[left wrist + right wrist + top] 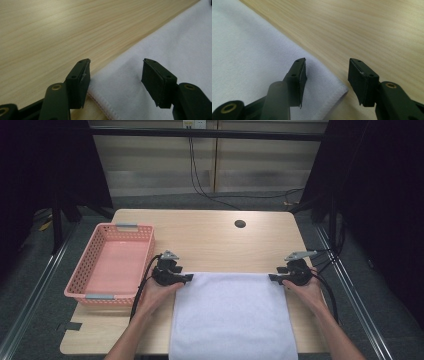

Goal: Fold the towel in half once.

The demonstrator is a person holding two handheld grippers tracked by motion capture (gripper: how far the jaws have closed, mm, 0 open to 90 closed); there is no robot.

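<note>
- A white towel (234, 315) is lying flat on the wooden table (210, 237), its far edge running straight across between the two grippers and its near end hanging over the table's front edge
- The left gripper (186, 278) is sitting at the towel's far left corner, held in the person's left hand (159, 292), with its jaws pointing inward toward the cloth
- In the left gripper view, the left gripper (115, 75) is standing with its jaws apart and nothing pinched; the towel's (160, 50) stitched corner is lying on the table in the gap between them, with one pad over bare wood and the other over the cloth
- The right gripper (274, 278) is resting at the far right corner, held in the person's right hand (306, 290), jaws pointing inward as well
- In the right gripper view, the right gripper (325, 75) is likewise standing released; the towel (249, 55) corner is lying flat between the jaws, one pad over the cloth and the other over bare wood
- A pink basket (90, 265) is sitting on the table's left side, just beside the left gripper and apart from the towel
- A dark round hole (240, 224) is showing in the tabletop beyond the towel's far edge
</note>
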